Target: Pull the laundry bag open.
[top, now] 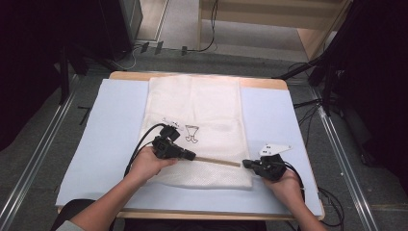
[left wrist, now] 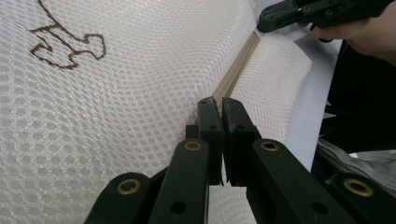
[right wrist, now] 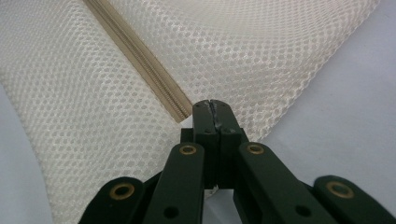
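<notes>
The white mesh laundry bag (top: 195, 130) carries a small dark outline drawing (top: 191, 133), like a footed cup, with a short line of tiny script (top: 168, 120) beside it, too small to read. No other lettering can be read.

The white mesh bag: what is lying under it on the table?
Under the mesh bag lies a pale blue mat, itself on the wooden table. What lies inside the bag cannot be seen.

mesh bag (top: 195, 110) on mat (top: 110, 125) (mid-table), zipper (top: 216, 162) across its near end
</notes>
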